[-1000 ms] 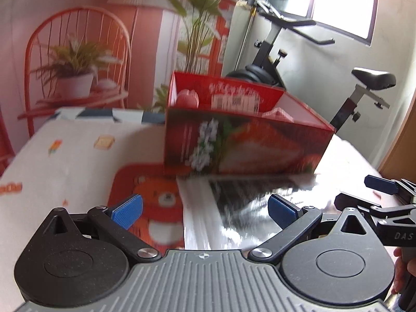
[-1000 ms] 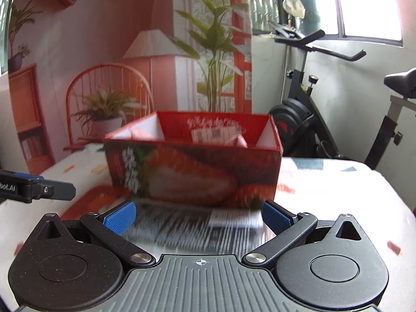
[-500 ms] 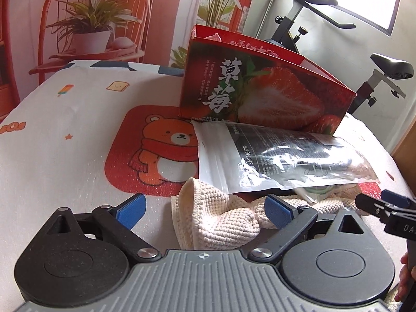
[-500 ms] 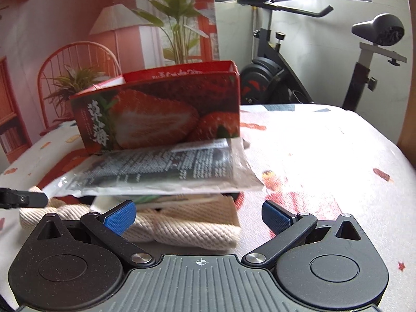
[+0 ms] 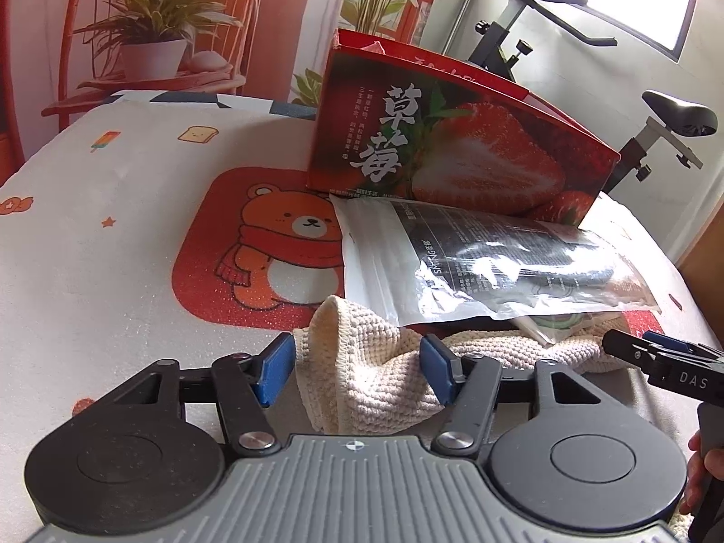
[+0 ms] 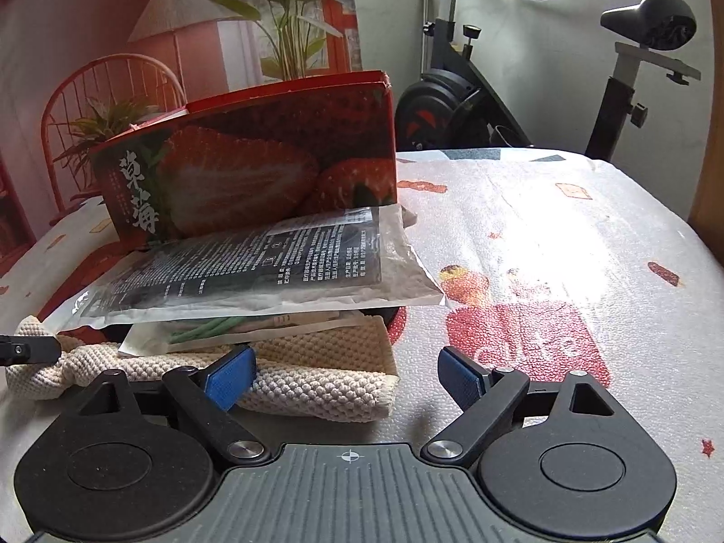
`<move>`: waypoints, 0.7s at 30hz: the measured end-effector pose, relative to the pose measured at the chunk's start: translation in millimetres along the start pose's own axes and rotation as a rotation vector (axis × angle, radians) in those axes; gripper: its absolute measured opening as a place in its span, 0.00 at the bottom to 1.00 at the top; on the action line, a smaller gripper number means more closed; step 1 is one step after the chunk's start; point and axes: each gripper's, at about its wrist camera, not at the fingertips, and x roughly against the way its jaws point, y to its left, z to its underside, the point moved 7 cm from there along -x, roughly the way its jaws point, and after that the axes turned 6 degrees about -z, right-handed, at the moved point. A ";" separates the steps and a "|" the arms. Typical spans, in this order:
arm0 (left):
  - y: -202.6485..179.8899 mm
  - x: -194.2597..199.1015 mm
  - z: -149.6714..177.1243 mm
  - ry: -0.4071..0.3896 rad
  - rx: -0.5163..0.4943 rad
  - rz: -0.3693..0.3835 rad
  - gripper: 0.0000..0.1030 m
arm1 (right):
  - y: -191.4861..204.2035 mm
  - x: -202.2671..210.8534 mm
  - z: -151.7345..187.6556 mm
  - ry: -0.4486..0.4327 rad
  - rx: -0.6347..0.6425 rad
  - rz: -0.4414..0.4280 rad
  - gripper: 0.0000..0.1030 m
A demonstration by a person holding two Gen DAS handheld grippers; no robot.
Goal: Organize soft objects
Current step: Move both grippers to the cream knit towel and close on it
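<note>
A plastic pouch (image 5: 475,262) lies on the towel (image 5: 362,362), before the box (image 5: 452,145).

A cream knitted towel (image 5: 362,362) lies bunched up on the table. On top of it rests a clear plastic bag (image 5: 475,262) with black print, lying flat. Behind them stands a red strawberry box (image 5: 452,145), open at the top.

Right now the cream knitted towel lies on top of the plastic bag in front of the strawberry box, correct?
Not quite: the cream knitted towel lies under the plastic bag, not on top. The right wrist view shows the bag stacked over it, in front of the strawberry box.
</note>
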 end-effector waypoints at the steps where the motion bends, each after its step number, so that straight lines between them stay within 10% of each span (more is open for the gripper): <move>1: 0.3 -0.4 0.2 0.000 0.001 0.001 0.60 | 0.0 -1.5 -0.7 0.003 -0.006 -0.005 0.83; 21: -3.6 3.4 3.6 0.033 0.013 0.060 0.32 | 5.2 1.3 4.6 0.023 -0.037 -0.075 0.59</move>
